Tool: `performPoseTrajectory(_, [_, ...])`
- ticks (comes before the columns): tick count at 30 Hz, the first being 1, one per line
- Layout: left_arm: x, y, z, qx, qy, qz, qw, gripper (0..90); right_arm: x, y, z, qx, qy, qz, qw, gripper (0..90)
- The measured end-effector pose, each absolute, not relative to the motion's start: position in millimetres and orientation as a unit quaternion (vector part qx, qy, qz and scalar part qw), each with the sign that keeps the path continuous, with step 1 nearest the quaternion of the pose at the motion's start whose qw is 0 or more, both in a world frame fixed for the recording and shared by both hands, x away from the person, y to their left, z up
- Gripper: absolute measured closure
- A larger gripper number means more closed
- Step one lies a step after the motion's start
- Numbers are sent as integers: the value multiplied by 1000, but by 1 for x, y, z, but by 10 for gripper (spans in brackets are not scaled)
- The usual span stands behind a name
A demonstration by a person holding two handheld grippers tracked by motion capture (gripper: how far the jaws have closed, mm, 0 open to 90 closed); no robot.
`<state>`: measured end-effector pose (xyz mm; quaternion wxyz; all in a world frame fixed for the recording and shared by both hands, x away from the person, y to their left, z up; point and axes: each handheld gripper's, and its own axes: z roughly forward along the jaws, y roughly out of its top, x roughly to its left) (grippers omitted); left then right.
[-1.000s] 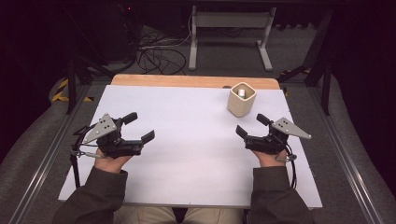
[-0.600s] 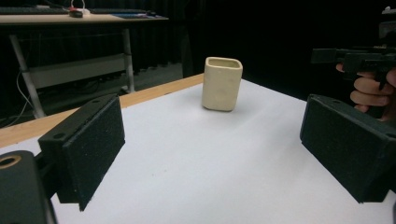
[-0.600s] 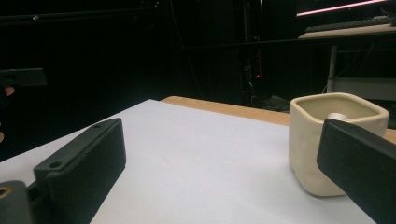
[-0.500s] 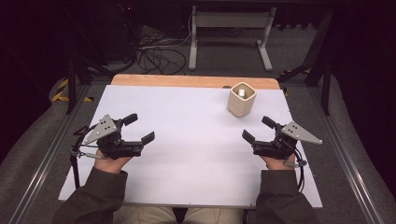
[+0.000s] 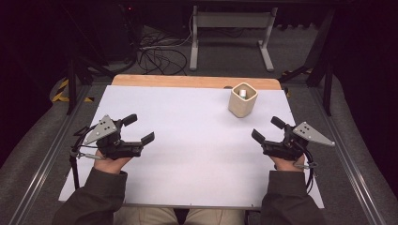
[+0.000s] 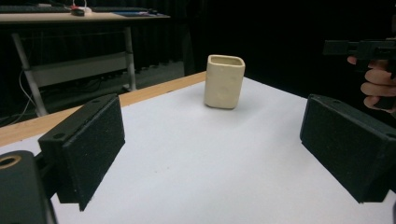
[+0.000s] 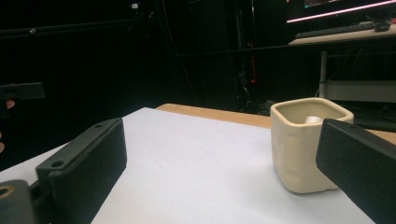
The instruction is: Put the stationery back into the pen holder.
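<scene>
near the table's [image 5: 197, 154] far right corner: a cream square cup [image 5: 243, 99], upright, with a small pale thing [image 5: 242, 93] lying inside, too small to tell what. nearer than the cup and a little to its right, the right gripper [image 5: 270, 131], held low over the white sheet, jaws spread wide and grasping nothing, pointing roughly toward the cup but well short of it. seen along those jaws in the right gripper view, the cup [image 7: 306, 144] just beyond the right-hand pad, not yet between the two, so likely a line-up for a side grip on the cup's wall rather than a reach into its mouth. far to the cup's left and nearer, well apart from it, the left gripper [image 5: 138, 127], likewise spread wide and empty, resting on the hand close to the sheet. in the left gripper view, the cup [image 6: 224, 81] framed between the open pads yet far off, with the other hand at the right edge. probably a waiting pose on that side, kept clear of the other arm's path. cup standing free on the sheet, touched by nothing, with bare sheet all round it, so open to approach from any side.
</scene>
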<state>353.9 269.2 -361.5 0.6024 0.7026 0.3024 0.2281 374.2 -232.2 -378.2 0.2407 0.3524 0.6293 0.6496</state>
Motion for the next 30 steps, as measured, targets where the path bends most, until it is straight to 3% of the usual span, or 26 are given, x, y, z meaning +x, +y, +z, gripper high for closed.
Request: performPoseTrajectory(30, [358,272,-368,705,312,223,596,73,378,-234,-384,358,634,643,236,25])
